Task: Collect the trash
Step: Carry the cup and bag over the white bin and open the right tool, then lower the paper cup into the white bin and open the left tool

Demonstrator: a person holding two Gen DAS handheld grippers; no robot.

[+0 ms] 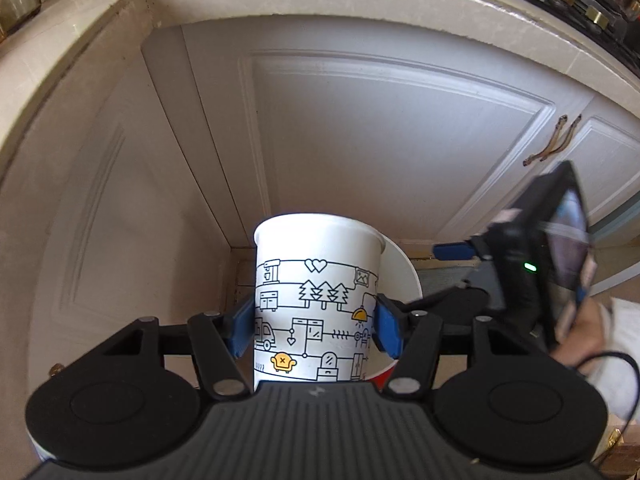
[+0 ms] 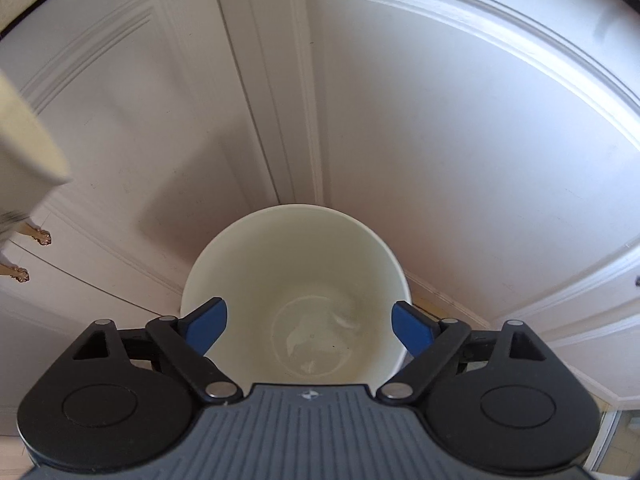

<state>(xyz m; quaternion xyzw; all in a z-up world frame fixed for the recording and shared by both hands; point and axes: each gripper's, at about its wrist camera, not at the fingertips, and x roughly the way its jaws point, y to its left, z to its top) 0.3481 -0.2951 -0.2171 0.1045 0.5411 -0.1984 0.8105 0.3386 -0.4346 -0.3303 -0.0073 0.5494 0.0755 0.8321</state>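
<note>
Closest up, the left gripper (image 1: pixel 316 330) has its 2 blue pads (image 1: pixel 243 330) clamped on a printed paper cup (image 1: pixel 316 276), held above and just left of the white bin (image 2: pixel 296 280). I'd line the cup up over the bin's mouth before letting go, since it's light and could tip off the rim. Further right, the right gripper (image 2: pixel 310 326) hangs spread wide over the bin, holding nothing. The bin is smooth, round and tapered, standing in front of the panelled cabinet doors (image 1: pixel 380 128).
</note>
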